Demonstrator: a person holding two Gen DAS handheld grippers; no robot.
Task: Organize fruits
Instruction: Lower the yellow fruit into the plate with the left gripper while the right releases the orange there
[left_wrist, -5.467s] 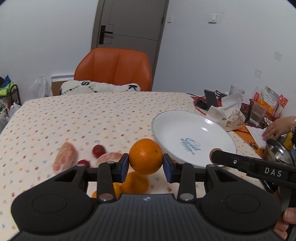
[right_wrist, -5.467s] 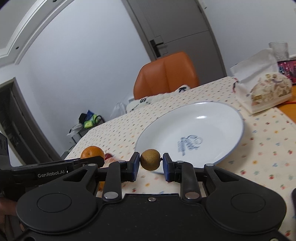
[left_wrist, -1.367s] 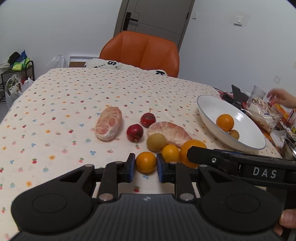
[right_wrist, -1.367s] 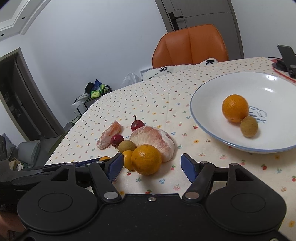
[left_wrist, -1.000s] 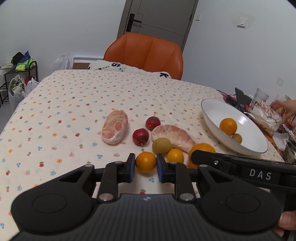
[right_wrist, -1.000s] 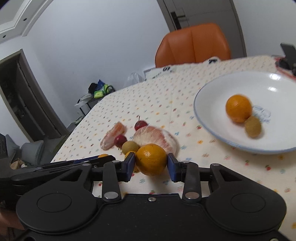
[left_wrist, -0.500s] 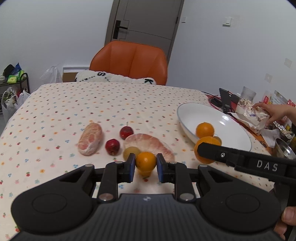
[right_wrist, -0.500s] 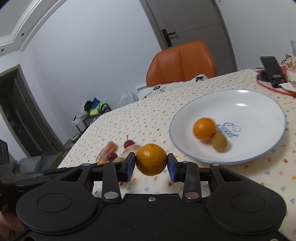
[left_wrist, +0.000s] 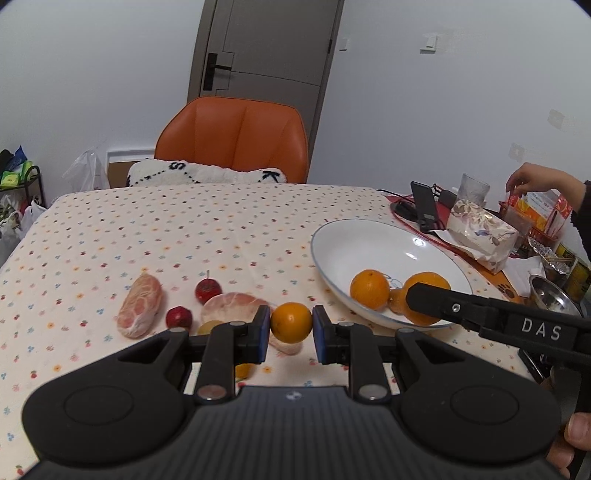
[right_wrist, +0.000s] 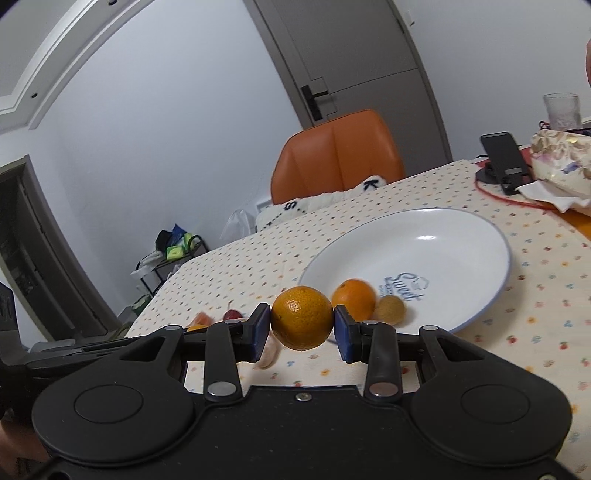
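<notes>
My left gripper (left_wrist: 291, 328) is shut on a small orange (left_wrist: 291, 322), held above the tablecloth left of the white plate (left_wrist: 343, 240). My right gripper (right_wrist: 302, 328) is shut on a larger orange (right_wrist: 302, 317), raised just in front of the plate's (right_wrist: 461, 236) near rim; that orange (left_wrist: 424, 286) shows behind the right gripper's arm in the left wrist view. Inside the plate lie an orange (left_wrist: 369, 289) and a small brown fruit (right_wrist: 389, 309). On the cloth remain two peeled pomelo pieces (left_wrist: 140, 310), two small red fruits (left_wrist: 208, 290) and a yellowish fruit (left_wrist: 208, 326).
An orange chair (left_wrist: 236, 138) with a white cushion stands at the table's far side. At the right sit a phone on a stand (left_wrist: 424, 206), a tissue pack (left_wrist: 480, 232), a glass (left_wrist: 474, 190) and snack packets, where a person's hand (left_wrist: 532, 181) reaches.
Both grippers lifted their oranges off the cloth and carried them rightward toward the plate. The right gripper shut on its orange about a second ago.
</notes>
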